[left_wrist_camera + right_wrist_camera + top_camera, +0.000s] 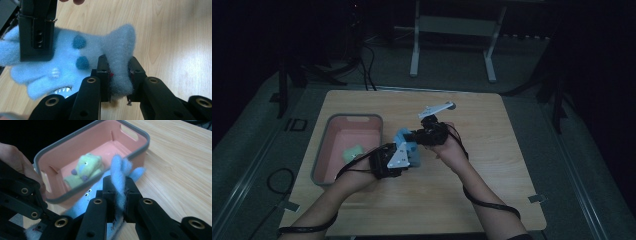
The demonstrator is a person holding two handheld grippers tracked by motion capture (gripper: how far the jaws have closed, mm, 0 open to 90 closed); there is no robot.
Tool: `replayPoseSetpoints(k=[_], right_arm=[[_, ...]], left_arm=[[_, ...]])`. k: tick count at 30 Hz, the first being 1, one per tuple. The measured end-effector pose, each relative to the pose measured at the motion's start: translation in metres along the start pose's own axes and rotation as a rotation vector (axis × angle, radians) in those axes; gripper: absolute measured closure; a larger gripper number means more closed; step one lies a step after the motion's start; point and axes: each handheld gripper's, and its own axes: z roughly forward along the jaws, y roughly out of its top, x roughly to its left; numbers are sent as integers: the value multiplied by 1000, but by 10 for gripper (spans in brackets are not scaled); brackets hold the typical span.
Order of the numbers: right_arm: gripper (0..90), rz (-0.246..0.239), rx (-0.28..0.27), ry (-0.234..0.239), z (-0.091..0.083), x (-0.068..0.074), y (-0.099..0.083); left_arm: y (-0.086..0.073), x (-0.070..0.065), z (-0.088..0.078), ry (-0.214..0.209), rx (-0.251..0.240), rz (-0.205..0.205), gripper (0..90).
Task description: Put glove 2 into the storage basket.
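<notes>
So the blue fuzzy glove (75, 62) is a fleecy monster thing: darker blue spots, little white zigzag teeth, stubby fingers. It's stretched between both grippers near the middle of the table (492, 165), just beside the pink bin (140, 147) holding a green toy (86, 170). Left gripper (118, 72) is clamped on one end, right gripper (121, 192) pinches the other.

The room is dim, and the light-wood table (492, 200) stands out as the brightest surface on a grey carpeted floor (242, 150). Beyond the table's far edge stands a white metal frame (452, 30) on two legs, and black cables (364, 60) trail across the floor past the far left corner into darkness.
</notes>
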Motion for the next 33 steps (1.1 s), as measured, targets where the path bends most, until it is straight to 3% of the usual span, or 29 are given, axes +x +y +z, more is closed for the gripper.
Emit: replayPoseSetpoints(k=[13,25,33], right_arm=[[830,-53,9,26,32,22,25],[830,-100,28,78,75,51,52],[830,-96,32,114,104,61,58]], left_arm=[[-29,5,-23,34,29,-42,769],[-66,10,-48,71,75,-97,769],[-96,13,-63,76,124,-121,769]])
